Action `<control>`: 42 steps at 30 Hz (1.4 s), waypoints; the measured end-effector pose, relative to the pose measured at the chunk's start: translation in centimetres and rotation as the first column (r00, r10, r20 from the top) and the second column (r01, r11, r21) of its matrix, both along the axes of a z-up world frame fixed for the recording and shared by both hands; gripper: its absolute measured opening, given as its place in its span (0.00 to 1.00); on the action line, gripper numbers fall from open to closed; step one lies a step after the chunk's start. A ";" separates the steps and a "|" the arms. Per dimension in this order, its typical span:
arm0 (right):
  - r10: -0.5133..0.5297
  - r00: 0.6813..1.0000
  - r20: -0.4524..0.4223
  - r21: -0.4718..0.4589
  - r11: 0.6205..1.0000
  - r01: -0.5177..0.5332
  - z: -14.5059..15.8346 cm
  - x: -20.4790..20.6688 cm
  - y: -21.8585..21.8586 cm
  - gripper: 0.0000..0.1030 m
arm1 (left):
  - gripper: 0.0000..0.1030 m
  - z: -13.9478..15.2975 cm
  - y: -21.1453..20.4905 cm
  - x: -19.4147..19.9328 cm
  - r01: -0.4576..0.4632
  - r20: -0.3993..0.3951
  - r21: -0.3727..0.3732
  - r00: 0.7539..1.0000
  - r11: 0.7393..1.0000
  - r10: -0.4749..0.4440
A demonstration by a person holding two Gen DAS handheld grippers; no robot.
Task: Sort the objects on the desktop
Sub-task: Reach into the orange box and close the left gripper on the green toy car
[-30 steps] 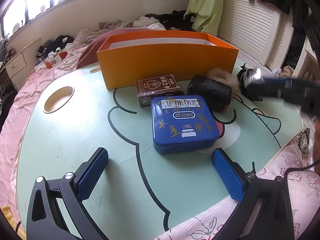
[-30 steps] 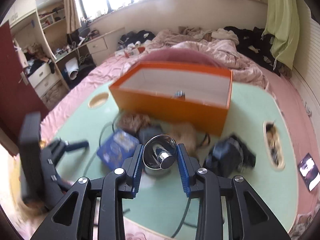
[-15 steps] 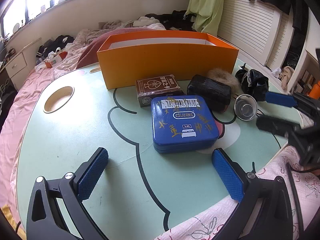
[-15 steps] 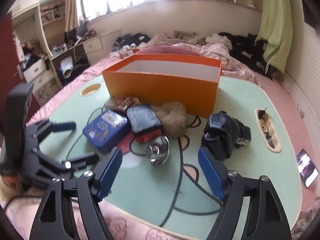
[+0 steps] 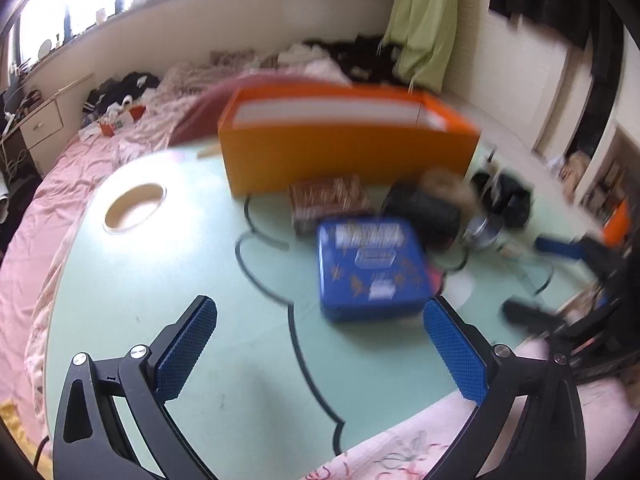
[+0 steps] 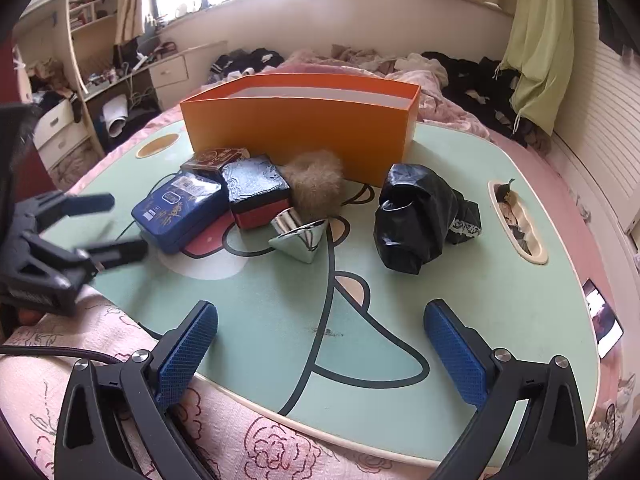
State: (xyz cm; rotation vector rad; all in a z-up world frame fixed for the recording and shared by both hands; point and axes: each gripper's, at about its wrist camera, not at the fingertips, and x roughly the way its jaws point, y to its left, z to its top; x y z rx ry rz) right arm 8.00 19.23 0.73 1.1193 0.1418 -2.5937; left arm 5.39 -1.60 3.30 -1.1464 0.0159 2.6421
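Clearly the surface point(image 6: 500, 300) carries an open orange box point(image 6: 304, 132), presumably the sorting bin. Before it cluster a blue tin point(image 6: 180, 210), a black bag point(image 6: 416, 220) and a metal cup point(image 6: 300, 236) lying tipped, perhaps just dropped. The right hand-held gripper point(image 6: 320, 354), jaws just widened, holds nothing; the left hand-held gripper point(image 5: 320, 350) gapes empty.

The black right gripper point(image 6: 321, 344) with blue pads, jaws just opened wide, and the matching left gripper point(image 5: 320, 344) are held open, angled downward.
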 end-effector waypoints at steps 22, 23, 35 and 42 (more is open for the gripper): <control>-0.002 1.000 -0.005 -0.003 1.000 0.002 0.2 -0.1 -0.3 1.00 | 0.52 -0.5 6.9 -20.8 -0.018 0.461 0.092 0.887 0.996 -0.026; -0.002 1.000 -0.005 -0.003 1.000 0.002 0.2 -0.1 -0.3 1.00 | 0.50 -1.0 7.0 -21.1 -0.023 0.470 0.073 0.882 0.997 -0.014; -0.002 1.000 -0.007 -0.003 1.000 0.002 0.3 -0.2 -0.3 1.00 | 0.25 -1.5 5.8 -21.6 -0.044 0.446 0.132 0.895 0.990 -0.020; -0.002 1.000 -0.006 -0.003 1.000 0.002 0.3 -0.2 -0.3 1.00 | 0.19 2.0 3.4 -18.4 -0.011 0.329 0.242 0.942 0.970 -0.071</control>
